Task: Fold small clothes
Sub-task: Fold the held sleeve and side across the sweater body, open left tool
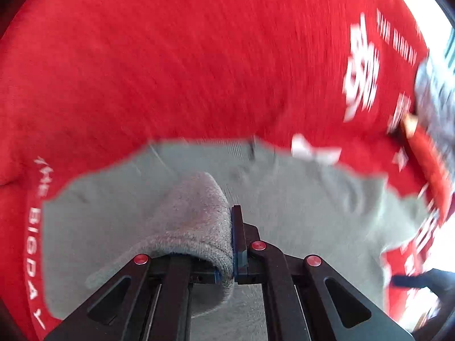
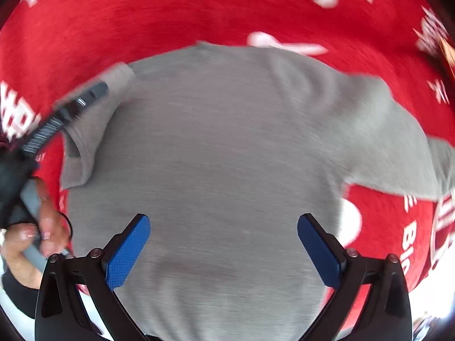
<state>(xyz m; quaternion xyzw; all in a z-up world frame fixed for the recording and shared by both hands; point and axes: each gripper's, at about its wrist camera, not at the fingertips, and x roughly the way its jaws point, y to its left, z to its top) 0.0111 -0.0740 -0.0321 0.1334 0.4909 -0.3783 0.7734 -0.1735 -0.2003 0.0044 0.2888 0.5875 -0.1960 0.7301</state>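
While both views are motion-blurred, the layout is readable: a small grey sweater lies spread flat on a red cloth with white lettering, torso in the middle, one sleeve running out to the right edge of the right wrist view.

Left claw: clamped tight on a folded-over bit of the sweater, the sleeve cuff by the look of it. Fabric bunches over the left finger and drapes down past it. In the right wrist view that claw sits at the sweater's upper-left corner, sleeve doubled back there; the person's hand on its handle is at the far left edge.

Right claw: spread wide, blue pads apart, nothing between them, hovering above the lower torso of the sweater. Can't tell whether the tips touch the fabric.

Room: red cloth shows bare above the neckline and on both sides of the torso. Lower right, below the outstretched sleeve, more red cloth with print. A bright white strip shows past the cloth's edge at the upper right of the left wrist view.

No containers visible.
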